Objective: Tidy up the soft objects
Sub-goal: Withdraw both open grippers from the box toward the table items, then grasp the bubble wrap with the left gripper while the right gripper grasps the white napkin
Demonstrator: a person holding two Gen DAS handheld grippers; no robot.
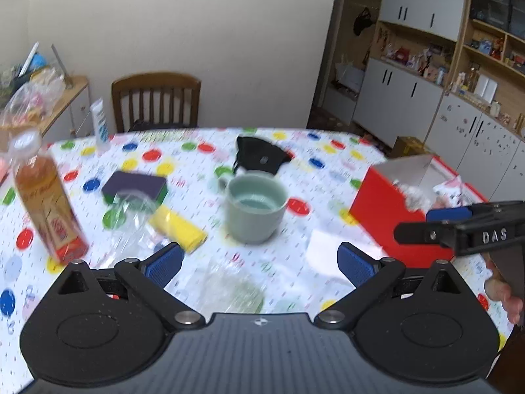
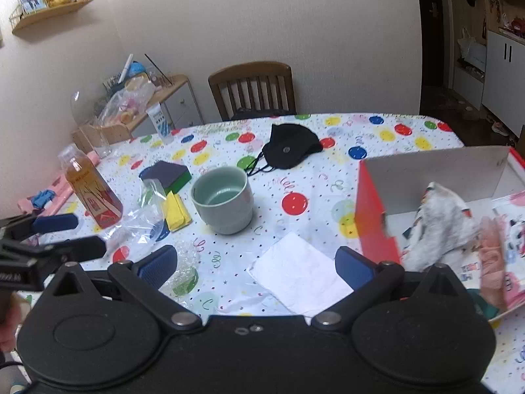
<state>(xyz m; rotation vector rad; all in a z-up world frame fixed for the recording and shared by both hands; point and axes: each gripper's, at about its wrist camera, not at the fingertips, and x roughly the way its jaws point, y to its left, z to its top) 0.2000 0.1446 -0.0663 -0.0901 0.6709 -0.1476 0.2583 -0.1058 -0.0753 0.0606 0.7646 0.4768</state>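
Both your claws are wide and hold nothing: left claw (image 1: 259,262), right claw (image 2: 256,267). Some soft things already sit in the red box (image 2: 374,220). Next, the white cloth (image 2: 295,277) by the surface's near edge: go down, pinch gently.

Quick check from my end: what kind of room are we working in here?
Most likely a home dining room: a table under a balloon-print cloth, a wooden dining chair pushed in at its far side, and wall cabinets with cluttered open shelves of household items.
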